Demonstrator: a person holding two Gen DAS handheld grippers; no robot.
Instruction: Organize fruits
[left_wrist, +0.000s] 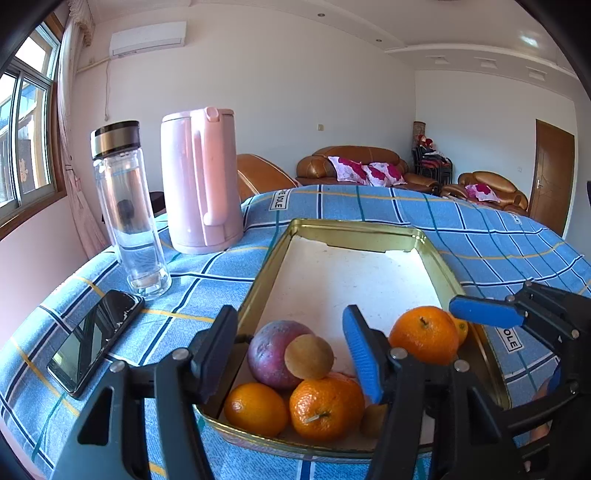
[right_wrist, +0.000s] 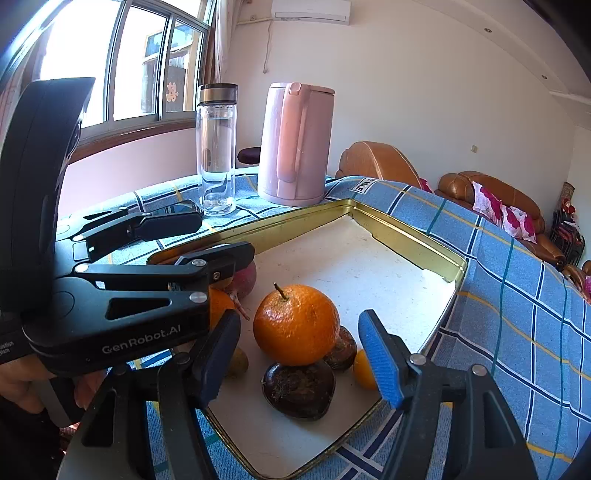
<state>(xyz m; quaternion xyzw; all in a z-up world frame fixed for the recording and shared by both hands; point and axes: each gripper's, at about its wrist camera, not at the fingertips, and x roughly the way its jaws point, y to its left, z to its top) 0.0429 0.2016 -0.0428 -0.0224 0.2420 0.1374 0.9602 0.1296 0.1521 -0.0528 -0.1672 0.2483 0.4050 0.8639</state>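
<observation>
A gold tin tray (left_wrist: 354, 229) with a white floor holds the fruit at its near end. My left gripper (left_wrist: 290, 314) is open over a purple fruit (left_wrist: 273, 354), a brown kiwi (left_wrist: 308, 356) resting on it, and two oranges (left_wrist: 327, 406) in front; its pads touch none of them. My right gripper (right_wrist: 299, 321) is open around a big stemmed orange (right_wrist: 295, 325), with gaps on both sides. That orange rests on two dark brown fruits (right_wrist: 299, 391). A small orange (right_wrist: 364, 369) lies beside the blue pad. In the right wrist view the left gripper (right_wrist: 227, 234) stands at the left.
On the blue checked tablecloth (left_wrist: 480, 240) stand a pink kettle (left_wrist: 201, 181) and a clear glass bottle (left_wrist: 127, 210), left of the tray. A black phone (left_wrist: 96, 339) lies flat near the left edge. A hand (right_wrist: 22, 387) holds the left gripper. Brown sofas stand beyond the table.
</observation>
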